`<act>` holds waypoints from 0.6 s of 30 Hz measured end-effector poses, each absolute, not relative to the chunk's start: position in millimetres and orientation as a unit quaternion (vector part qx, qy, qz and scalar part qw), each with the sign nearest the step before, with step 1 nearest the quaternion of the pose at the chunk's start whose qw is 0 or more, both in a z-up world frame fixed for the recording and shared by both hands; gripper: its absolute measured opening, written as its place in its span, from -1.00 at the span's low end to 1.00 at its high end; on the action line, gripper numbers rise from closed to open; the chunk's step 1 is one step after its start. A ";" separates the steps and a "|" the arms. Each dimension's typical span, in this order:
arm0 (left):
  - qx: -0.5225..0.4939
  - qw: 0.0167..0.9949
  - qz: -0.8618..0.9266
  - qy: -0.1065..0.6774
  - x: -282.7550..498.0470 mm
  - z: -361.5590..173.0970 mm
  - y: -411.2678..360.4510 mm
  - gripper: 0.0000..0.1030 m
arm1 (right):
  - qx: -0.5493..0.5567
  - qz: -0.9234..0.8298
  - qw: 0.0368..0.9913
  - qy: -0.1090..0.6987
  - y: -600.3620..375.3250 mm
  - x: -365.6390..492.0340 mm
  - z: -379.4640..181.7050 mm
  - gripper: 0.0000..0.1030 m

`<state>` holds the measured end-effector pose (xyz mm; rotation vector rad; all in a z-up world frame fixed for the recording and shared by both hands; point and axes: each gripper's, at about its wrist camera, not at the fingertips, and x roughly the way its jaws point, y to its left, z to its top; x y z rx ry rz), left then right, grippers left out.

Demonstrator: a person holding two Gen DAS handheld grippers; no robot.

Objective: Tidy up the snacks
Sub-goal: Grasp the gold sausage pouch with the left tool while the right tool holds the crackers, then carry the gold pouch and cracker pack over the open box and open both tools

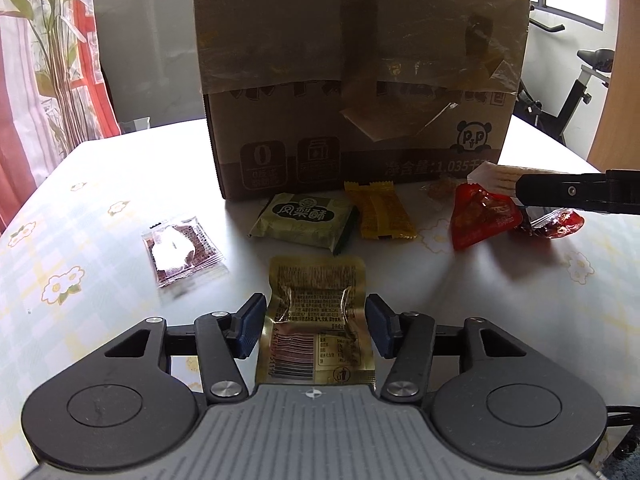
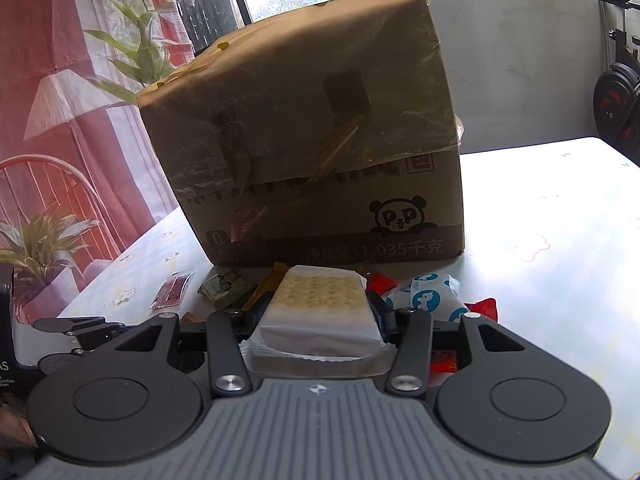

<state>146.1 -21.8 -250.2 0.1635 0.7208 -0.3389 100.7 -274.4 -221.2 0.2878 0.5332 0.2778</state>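
A cardboard box point(image 1: 356, 80), taped across its front and printed with a panda logo, stands at 12 o'clock on a table point(image 1: 100, 216) covered by a pale cloth with flower prints, as snacks lie scattered before it.

In the left wrist view, the left gripper point(image 1: 316, 326) sits low at 6 o'clock with its blue pads point(image 1: 250, 330) set on either side of a gold foil packet point(image 1: 316, 312) lying on the cloth. A gap shows beside the left pad; whether the right pad touches the crinkled foil cannot be told, so the jaws read as apart around the packet rather than clamped.

Beyond it, a green pastry pack point(image 1: 306, 220) and a yellow wrapper point(image 1: 382, 212) lie side by side just in front of the box. A clear sachet with a dark red content point(image 1: 182, 254) lies at 9 o'clock, well apart from the others. At 3 o'clock, red wrappers point(image 1: 480, 214) sit under one black finger of the right gripper point(image 1: 576, 196), which reaches in from the edge.

In the right wrist view, the right gripper point(image 2: 320, 316) is clamped on a white-wrapped cracker pack point(image 2: 320, 308), held between both fingers and lifted in front of the box. A white-and-blue packet point(image 2: 428, 300) lies just past it at 2 o'clock.

Curtains point(image 1: 32, 80) and a plant point(image 2: 132, 40) fill the 10 o'clock background; an exercise bike point(image 1: 576, 84) stands at 2 o'clock.
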 end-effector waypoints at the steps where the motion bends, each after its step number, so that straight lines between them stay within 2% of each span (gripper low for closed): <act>1: 0.080 0.919 -0.165 0.349 145.9 -249.6 -21.7 0.07 | 0.141 0.136 0.945 0.261 -274.2 100.6 -221.2 -0.04; 4: 0.070 0.921 -0.167 0.343 145.2 -246.0 -18.3 -0.12 | 0.141 0.136 0.946 0.259 -274.1 99.9 -221.1 -0.04; 13: 0.072 0.929 -0.158 0.327 142.3 -238.6 -16.2 -0.15 | 0.138 0.141 0.947 0.254 -274.5 96.8 -219.7 -0.04; 18: 0.062 0.940 -0.157 0.297 138.1 -217.3 -11.4 -0.15 | 0.131 0.139 0.951 0.241 -276.5 94.9 -212.7 -0.04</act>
